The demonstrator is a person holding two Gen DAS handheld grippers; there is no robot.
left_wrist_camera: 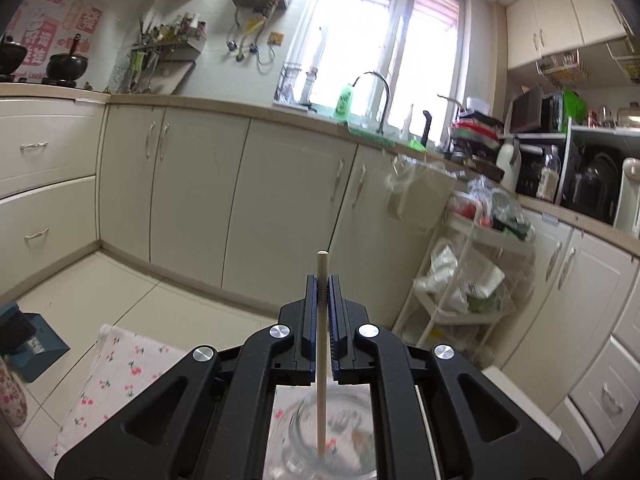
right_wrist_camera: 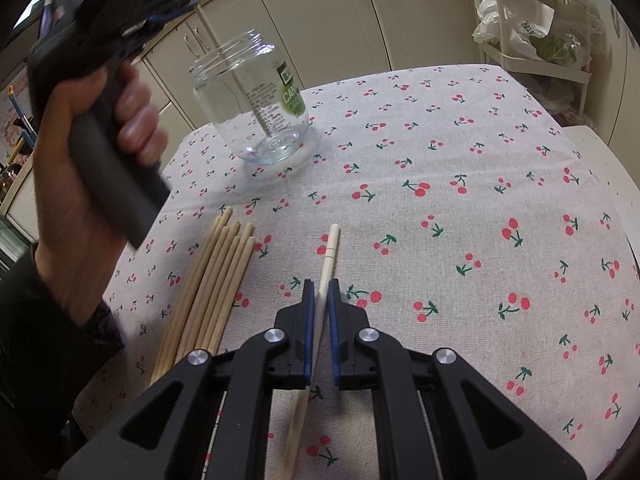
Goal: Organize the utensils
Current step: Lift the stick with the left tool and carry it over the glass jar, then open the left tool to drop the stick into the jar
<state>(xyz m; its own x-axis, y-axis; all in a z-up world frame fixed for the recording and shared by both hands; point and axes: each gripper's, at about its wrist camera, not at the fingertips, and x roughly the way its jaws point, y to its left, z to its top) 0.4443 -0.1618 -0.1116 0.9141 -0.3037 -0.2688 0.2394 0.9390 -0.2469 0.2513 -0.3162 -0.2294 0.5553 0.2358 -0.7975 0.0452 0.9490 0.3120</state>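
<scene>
Over the glass jar (right_wrist_camera: 256, 100), left gripper (left_wrist_camera: 322, 280) clamps 1 chopstick (left_wrist_camera: 321, 340) dipping inside; right gripper (right_wrist_camera: 320, 288) pinches another chopstick (right_wrist_camera: 326, 264).

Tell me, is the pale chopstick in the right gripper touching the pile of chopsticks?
Apart. The right wrist view shows cherry-print cloth between the pale chopstick and the pile of chopsticks.

Chopstick (right_wrist_camera: 224, 50) tip inside clear jar (right_wrist_camera: 256, 104)

Cloth (right_wrist_camera: 460, 208) right of jar (right_wrist_camera: 256, 100) seemingly open.
</scene>
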